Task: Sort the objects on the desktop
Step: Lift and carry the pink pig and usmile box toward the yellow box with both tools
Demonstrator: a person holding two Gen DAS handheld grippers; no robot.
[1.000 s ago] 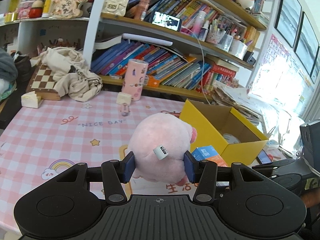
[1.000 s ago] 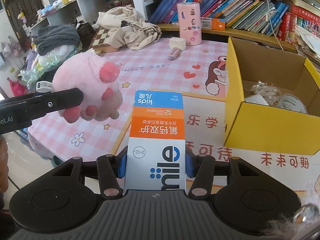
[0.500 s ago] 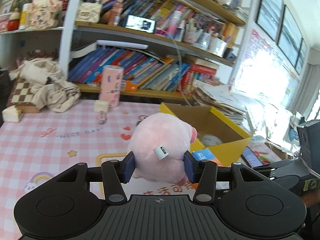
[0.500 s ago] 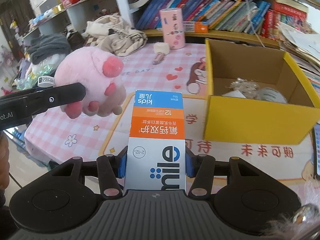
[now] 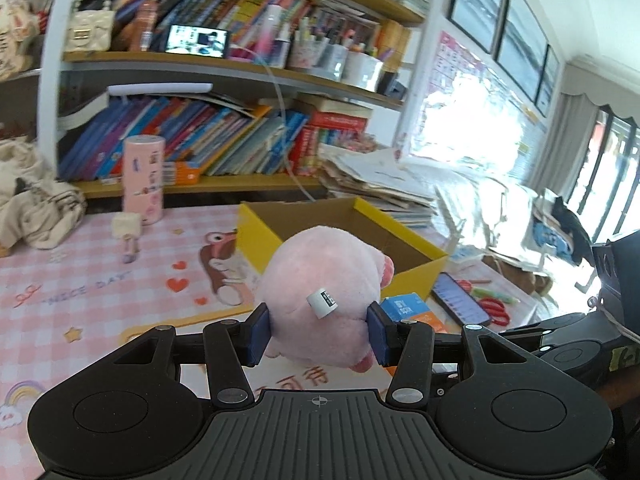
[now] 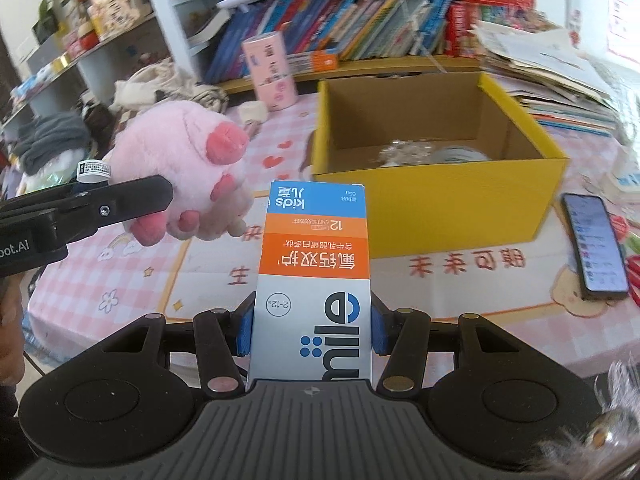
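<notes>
My left gripper [image 5: 318, 334] is shut on a pink plush pig [image 5: 320, 296] and holds it above the table, in front of the open yellow cardboard box [image 5: 416, 268]. The pig also shows at the left of the right wrist view [image 6: 180, 172]. My right gripper [image 6: 312, 334] is shut on a blue, orange and white carton [image 6: 314, 276], held above the table in front of the yellow box [image 6: 440, 196]. The box holds a clear crinkled item [image 6: 404, 150] and a white round thing [image 6: 460, 156].
A pink checked mat [image 5: 80, 288] covers the table. A pink cylinder tin [image 5: 143, 180] and a small white-headed toy [image 5: 127, 232] stand at the back. A phone [image 6: 594, 246] lies right of the box. Bookshelves [image 5: 224, 140] and paper stacks [image 5: 380, 184] stand behind.
Both grippers have swung right toward the yellow box, still holding the pig and the carton. The box now sits nearer the middle of both views.
</notes>
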